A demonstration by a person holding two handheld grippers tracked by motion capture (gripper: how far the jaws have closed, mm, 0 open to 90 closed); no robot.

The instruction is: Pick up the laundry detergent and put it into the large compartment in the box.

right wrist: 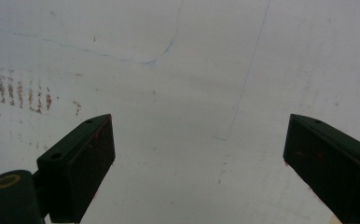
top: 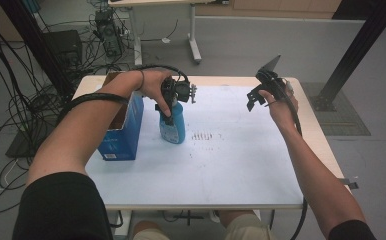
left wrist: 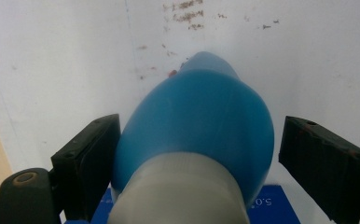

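Note:
A blue plastic bottle stands upright on the white table, right of a blue box. My left gripper comes down over its top. In the left gripper view the bottle, with a pale grey neck nearest the camera, sits between the jaws. The left pad lies against its side, while the right pad stands a little off it, so my left gripper is open around it. My right gripper hangs above the table's far right, and in its own view it is wide open over bare table.
An open blue cardboard box stands just left of the bottle, close to the table's left edge. Brownish smudge marks lie on the table right of the bottle. Cables, table legs and a black frame post surround the table on the floor.

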